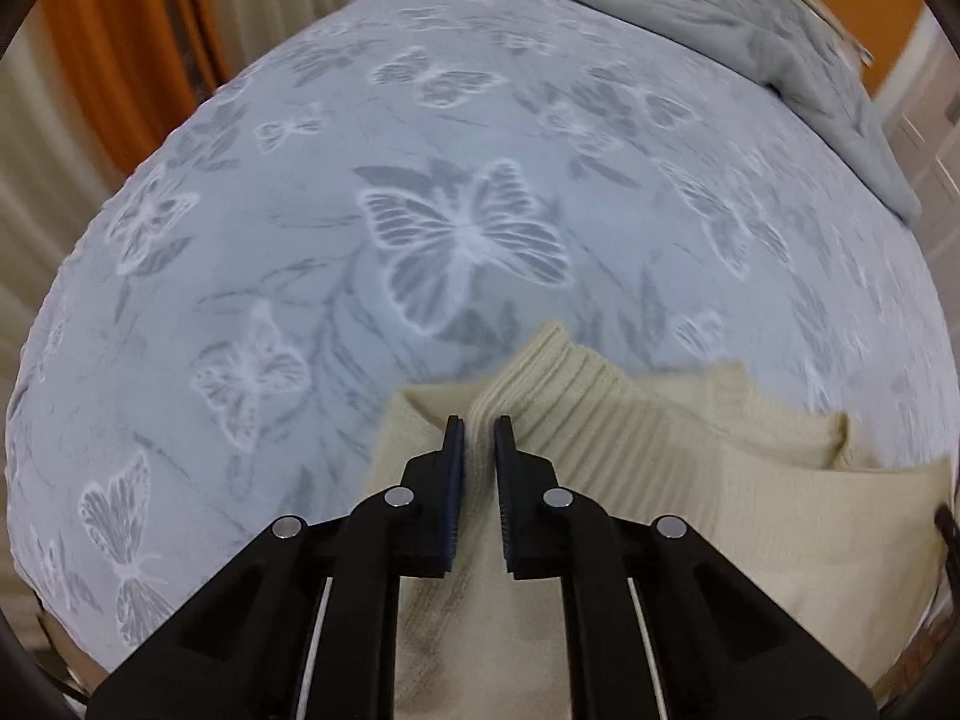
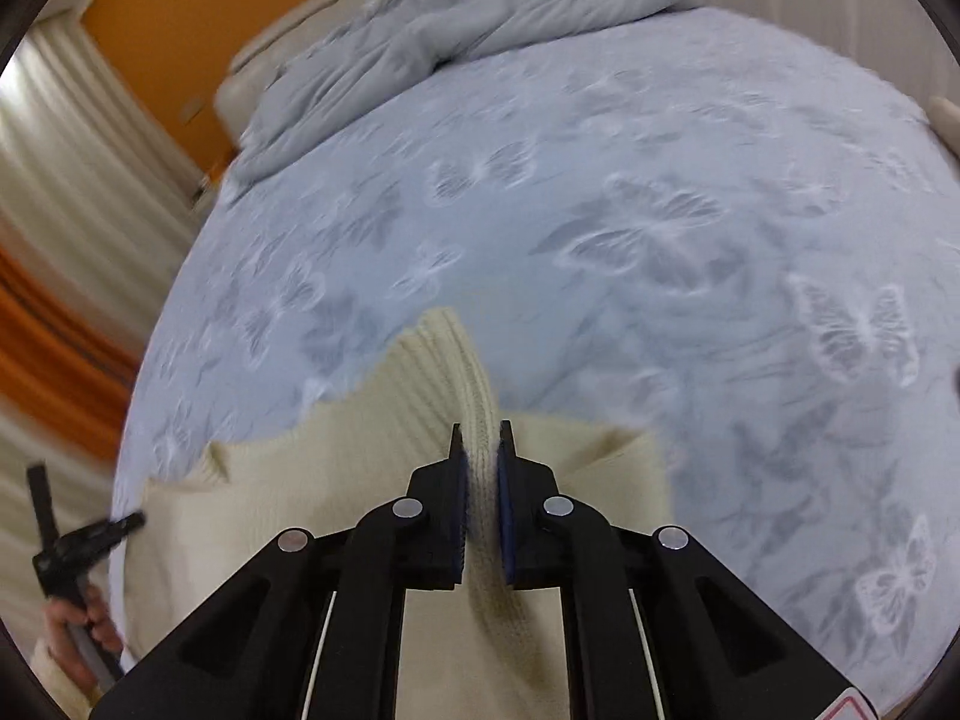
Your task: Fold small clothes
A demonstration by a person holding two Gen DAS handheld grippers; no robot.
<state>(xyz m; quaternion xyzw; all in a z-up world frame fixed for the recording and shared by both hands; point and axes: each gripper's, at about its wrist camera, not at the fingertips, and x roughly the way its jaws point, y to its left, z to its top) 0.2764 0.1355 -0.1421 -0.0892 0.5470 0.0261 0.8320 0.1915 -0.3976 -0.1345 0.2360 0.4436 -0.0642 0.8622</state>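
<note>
Cream knit sweater [image 1: 690,480] lies at the near edge of the bed, on the butterfly bedspread [image 1: 336,192], and we have it pinched at two places along its ribbed edge. Our left gripper [image 1: 479,420] is clamped on a raised ridge of the knit, the fabric filling the narrow gap between the pads; our right gripper [image 2: 478,426] is clenched the same way on a ribbed fold that stands up between its fingers. We judge this to be the middle of a fold: both corners are gripped and lifted, the body of the garment sagging toward us. The next move should call for carrying both grips forward together, level, so the held edge lands squarely over the far part without twisting. Both tools point forward and slightly down over the mattress. In the right view, the left gripper shows at the lower left, a hand [image 2: 84,618] around its handle. A rumpled grey duvet [image 1: 720,18] sits well apart at the far end.
</note>
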